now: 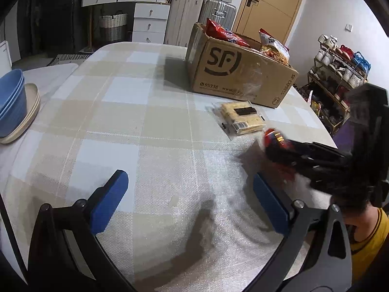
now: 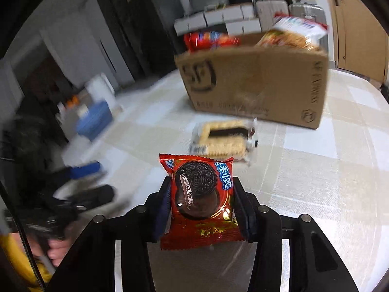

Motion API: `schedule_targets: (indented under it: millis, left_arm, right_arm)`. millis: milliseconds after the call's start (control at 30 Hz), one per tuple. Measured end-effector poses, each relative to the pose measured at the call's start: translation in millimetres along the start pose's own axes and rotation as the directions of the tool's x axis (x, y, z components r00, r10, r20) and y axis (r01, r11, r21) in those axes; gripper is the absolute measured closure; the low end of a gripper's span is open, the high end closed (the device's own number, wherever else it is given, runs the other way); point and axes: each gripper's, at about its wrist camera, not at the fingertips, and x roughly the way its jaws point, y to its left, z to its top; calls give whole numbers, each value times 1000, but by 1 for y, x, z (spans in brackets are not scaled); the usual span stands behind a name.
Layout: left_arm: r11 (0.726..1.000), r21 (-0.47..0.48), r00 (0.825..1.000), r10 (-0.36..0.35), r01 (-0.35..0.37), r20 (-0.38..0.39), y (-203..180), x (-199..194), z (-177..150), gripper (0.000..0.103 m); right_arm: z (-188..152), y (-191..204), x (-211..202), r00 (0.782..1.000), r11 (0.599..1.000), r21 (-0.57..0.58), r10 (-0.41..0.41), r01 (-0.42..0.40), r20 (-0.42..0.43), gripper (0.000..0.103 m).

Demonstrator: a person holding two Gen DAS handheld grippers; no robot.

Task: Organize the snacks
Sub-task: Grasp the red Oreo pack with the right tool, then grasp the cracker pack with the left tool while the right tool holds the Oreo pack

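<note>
The right hand-held gripper (image 2: 200,202) is closed on a red Oreo packet (image 2: 200,202), one pad on each long side of the wrapper, with the packet upright and lifted clear of the surface (image 2: 316,194). The left hand-held gripper (image 1: 189,194) is wide open and holds nothing; it hangs over the checked cloth, well short of the cardboard box (image 1: 243,73).

The cardboard box is the landmark. It stands at the far side of the surface and already contains a red snack bag (image 1: 223,32) and a noodle packet (image 1: 274,46), both protruding above its rim. A clear-wrapped biscuit pack (image 1: 239,116) lies flat just in front of the box. The Oreo packet is nearer the operator than the biscuit pack, and in line with the box.

Handling judgement: the Oreo packet is light, its foil wrapper is smooth and likely slippery, and the cookies inside are brittle. Grip across the stiff cookie stack, with moderate pressure only. The biscuit pack is probably equally fragile; take it across its narrow sides, not by the loose sealed ends.
</note>
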Motion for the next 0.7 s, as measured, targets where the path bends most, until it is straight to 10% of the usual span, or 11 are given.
schedule_targets:
  millis: [267, 700]
  left_arm:
    - [999, 41, 999, -4, 5, -38, -37, 36, 47, 1]
    - [991, -61, 981, 104, -115, -165, -92, 118, 97, 2]
  right_arm:
    - [-23, -45, -65, 960, 978, 180, 55, -107, 274, 56]
    - [-28, -66, -81, 947, 963, 233, 58, -136, 315, 56]
